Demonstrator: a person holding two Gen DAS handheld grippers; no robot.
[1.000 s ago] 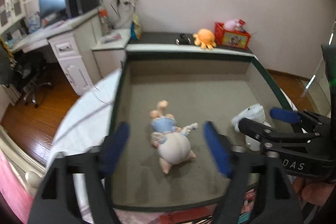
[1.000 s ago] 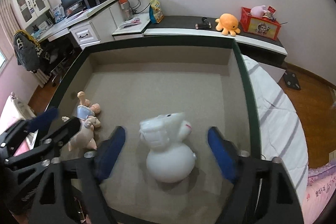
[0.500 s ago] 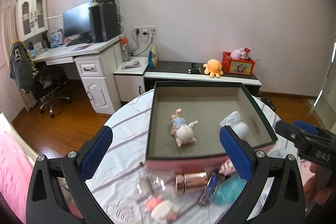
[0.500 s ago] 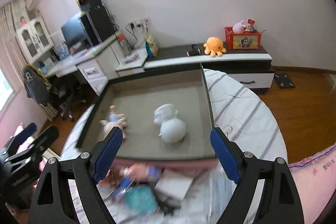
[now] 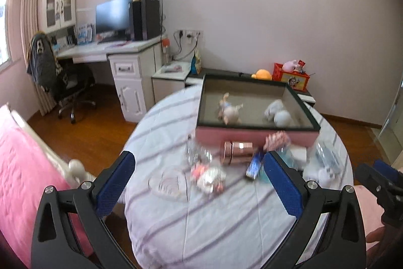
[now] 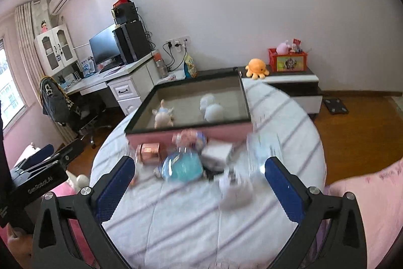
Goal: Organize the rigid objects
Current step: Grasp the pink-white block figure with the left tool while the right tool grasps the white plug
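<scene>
Both views are bright with soft daylight from a window at 9 o'clock; a ceiling glare spot sits at 11 o'clock in the right wrist view. Shadows are faint. Motion blur smears the clutter and the striped cloth at centre, while the far wall stays fairly sharp. Fisheye bending curves the walls, and black vignette fills the corners.

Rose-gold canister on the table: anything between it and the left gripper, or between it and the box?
Nothing visible blocks either path. The left gripper is open and empty; only low clutter, a clear wrapper and a small toy, lies nearer than the rose-gold canister. The canister sits right against the box, whose pink wall must be cleared.
</scene>
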